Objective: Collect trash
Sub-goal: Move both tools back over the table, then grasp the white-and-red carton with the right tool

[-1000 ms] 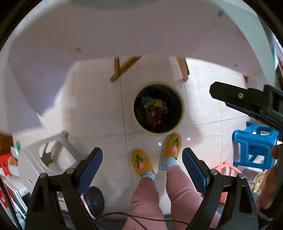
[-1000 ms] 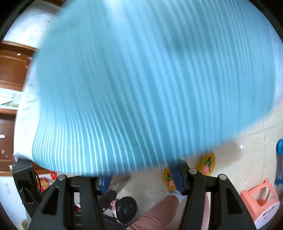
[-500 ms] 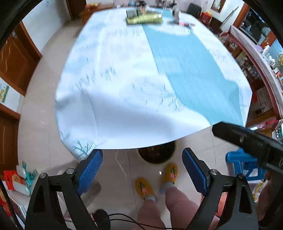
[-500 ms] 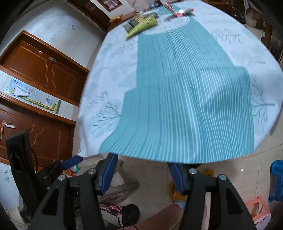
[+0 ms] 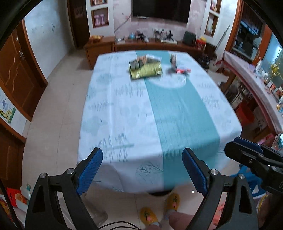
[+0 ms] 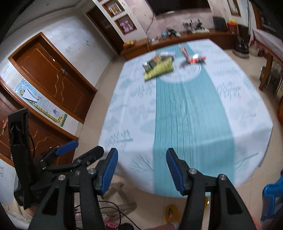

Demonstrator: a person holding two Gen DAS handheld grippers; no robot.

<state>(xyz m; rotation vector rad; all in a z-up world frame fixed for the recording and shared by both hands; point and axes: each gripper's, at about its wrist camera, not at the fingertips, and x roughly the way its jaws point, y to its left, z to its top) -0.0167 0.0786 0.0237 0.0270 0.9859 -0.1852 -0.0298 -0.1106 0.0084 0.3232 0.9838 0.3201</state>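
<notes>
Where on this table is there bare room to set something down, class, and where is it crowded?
The tablecloth is bare from its near edge up to the yellow-green packet, on the white sides and the teal stripe alike. The far end is crowded: packet, small wrappers, red wrapper.

Right tongs (image 6: 141, 169) gape empty before the table (image 6: 247, 109) bearing wrappers (image 6: 159, 68).

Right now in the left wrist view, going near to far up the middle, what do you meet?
Yellow slippers on the floor → near edge of the tablecloth → yellow-green packet → wooden sideboard → dark TV screen.
</notes>
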